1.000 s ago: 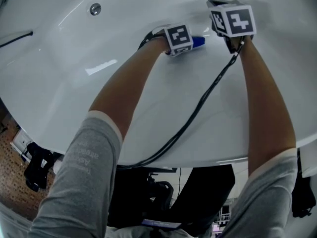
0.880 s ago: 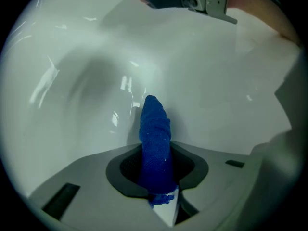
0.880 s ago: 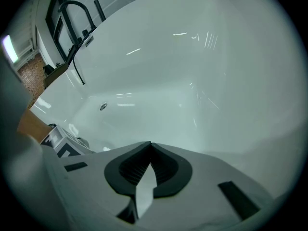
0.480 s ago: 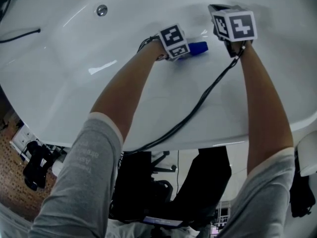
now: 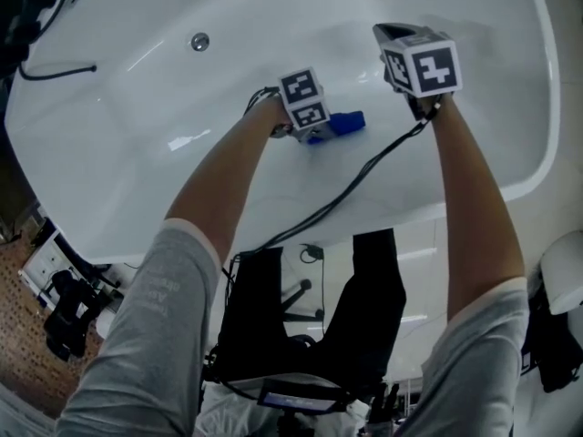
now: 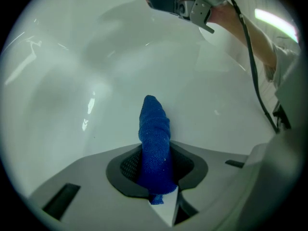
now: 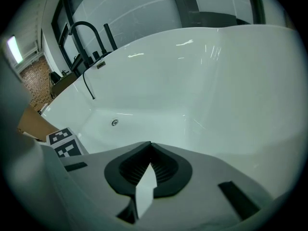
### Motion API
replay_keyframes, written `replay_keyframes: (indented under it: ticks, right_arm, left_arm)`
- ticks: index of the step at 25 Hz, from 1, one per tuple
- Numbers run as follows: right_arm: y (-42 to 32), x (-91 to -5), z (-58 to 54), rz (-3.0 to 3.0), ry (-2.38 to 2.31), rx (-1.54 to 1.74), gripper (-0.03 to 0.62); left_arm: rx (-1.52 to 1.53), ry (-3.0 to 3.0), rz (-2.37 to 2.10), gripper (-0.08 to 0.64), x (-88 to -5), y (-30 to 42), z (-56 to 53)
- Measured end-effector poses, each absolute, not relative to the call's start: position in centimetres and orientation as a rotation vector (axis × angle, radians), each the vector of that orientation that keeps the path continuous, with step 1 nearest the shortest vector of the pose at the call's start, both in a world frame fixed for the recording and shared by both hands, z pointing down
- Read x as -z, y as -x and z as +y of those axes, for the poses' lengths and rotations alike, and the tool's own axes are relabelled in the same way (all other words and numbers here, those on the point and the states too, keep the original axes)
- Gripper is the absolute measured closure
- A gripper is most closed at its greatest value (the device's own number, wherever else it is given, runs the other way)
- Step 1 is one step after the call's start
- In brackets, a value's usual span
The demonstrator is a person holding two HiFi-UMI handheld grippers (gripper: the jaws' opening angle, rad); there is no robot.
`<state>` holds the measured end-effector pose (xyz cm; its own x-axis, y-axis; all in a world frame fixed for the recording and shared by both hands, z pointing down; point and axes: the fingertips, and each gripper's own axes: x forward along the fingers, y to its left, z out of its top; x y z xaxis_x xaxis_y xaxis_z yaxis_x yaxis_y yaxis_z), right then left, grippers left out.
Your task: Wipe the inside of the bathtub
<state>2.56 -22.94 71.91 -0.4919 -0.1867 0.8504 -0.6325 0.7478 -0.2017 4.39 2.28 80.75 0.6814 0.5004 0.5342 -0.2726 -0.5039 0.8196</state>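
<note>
The white bathtub (image 5: 137, 144) fills the upper half of the head view, its glossy inner wall mostly bare. A round metal fitting (image 5: 199, 41) sits in the wall at upper left. A black hose (image 5: 56, 69) hangs over the rim at far left. A blue cloth (image 5: 344, 122) lies against the wall near top centre.

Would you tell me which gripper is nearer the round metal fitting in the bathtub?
Left. The left gripper, shut on the blue cloth, sits right of the fitting; the right gripper is farther right, beyond it.
</note>
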Motion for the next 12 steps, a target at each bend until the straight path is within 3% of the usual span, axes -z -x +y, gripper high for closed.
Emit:
replay_keyframes:
  ticks: [12]
  right_arm:
    - [-5.0,-64.3,-20.2,-2.109,-0.655,-0.7,0.583]
  left_arm:
    - [-0.846,-1.806,0.296,0.457,-72.5,-5.8,4.1]
